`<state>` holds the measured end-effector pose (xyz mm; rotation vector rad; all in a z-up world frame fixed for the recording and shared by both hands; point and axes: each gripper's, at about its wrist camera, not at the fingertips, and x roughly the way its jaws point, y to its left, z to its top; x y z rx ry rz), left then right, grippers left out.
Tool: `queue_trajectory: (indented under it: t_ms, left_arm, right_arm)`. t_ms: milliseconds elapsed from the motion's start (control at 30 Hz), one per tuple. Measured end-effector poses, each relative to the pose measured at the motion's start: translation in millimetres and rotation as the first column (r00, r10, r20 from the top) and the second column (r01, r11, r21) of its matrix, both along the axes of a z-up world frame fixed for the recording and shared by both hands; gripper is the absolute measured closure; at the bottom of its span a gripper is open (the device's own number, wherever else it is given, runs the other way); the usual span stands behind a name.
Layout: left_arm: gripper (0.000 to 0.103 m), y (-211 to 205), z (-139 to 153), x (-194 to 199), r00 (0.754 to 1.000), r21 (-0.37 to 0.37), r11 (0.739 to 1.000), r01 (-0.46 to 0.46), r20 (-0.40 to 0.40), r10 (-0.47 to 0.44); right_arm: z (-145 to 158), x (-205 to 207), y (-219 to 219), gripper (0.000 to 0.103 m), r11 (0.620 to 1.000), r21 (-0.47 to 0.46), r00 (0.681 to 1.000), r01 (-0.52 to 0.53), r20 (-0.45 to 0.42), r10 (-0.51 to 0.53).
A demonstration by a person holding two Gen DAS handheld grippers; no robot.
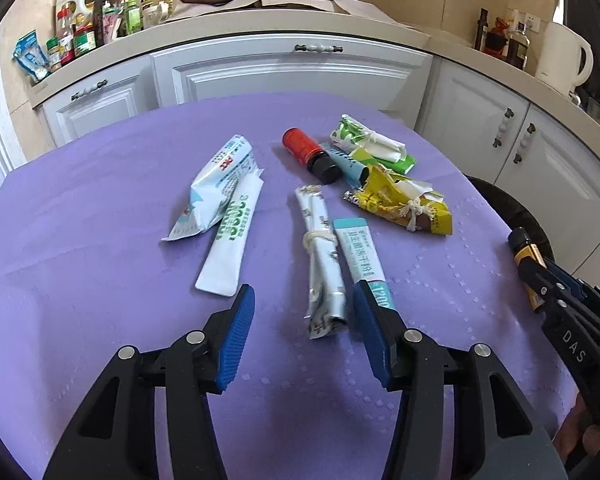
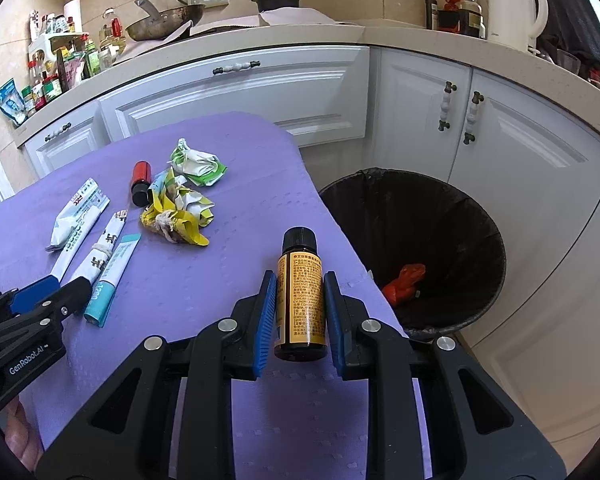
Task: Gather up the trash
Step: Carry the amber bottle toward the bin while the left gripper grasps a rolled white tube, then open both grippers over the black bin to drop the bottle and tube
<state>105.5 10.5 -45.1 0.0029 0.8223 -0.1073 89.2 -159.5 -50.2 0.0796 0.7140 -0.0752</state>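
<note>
I read "DAS" on the right gripper [image 1: 518,242], "GenRobot.AI" on the left gripper [image 2: 66,288], "120" on the teal-ended sachet [image 1: 364,258], bottle label print too small to read [image 2: 300,300]

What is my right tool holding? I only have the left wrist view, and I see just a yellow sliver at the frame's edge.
Observer: The right tool is shut on a small brown bottle with a yellow label and black cap.
Operator: Is there a bin nearby? I see only a dark rim.
Observer: Yes, a black-lined trash bin stands on the floor beside the purple table.
Operator: Anything in it?
Observer: One crumpled red piece lies at the bottom.
</note>
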Motion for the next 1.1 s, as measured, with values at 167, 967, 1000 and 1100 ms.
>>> queue_trajectory:
  t_ms: [167, 967, 1000, 1100]
  left_arm:
    - [0.081, -4.2, -5.7, 5.7, 0.999, -0.01, 1.0, 0.025, -0.039, -0.025]
    - [0.087, -39.3, 40.4, 3.1, 0.986, -0.025, 0.994, 0.102, 0.133, -0.098]
    - [0.087, -44.7, 42.0, 4.6, 0.984, -0.025, 0.993, 0.112, 0.142, -0.107]
    - [0.087, -64.6, 44.8, 10.9, 0.977, -0.022, 0.988, 0.151, 0.156, -0.146]
  right_arm:
    - [-0.5, 0.3, 0.4, 0.08, 1.0, -0.001, 1.0, -0.004, -0.003, 0.004]
    - [22.5, -2.0, -36.2, 0.08, 0.995, -0.03, 0.993, 0.097, 0.068, -0.094]
    - [24.8, -0.8, -43.1, 0.08, 0.993, -0.036, 0.991, 0.115, 0.077, -0.112]
    - [30.1, 3.0, -60.9, 0.08, 0.987, -0.044, 0.984, 0.158, 0.096, -0.153]
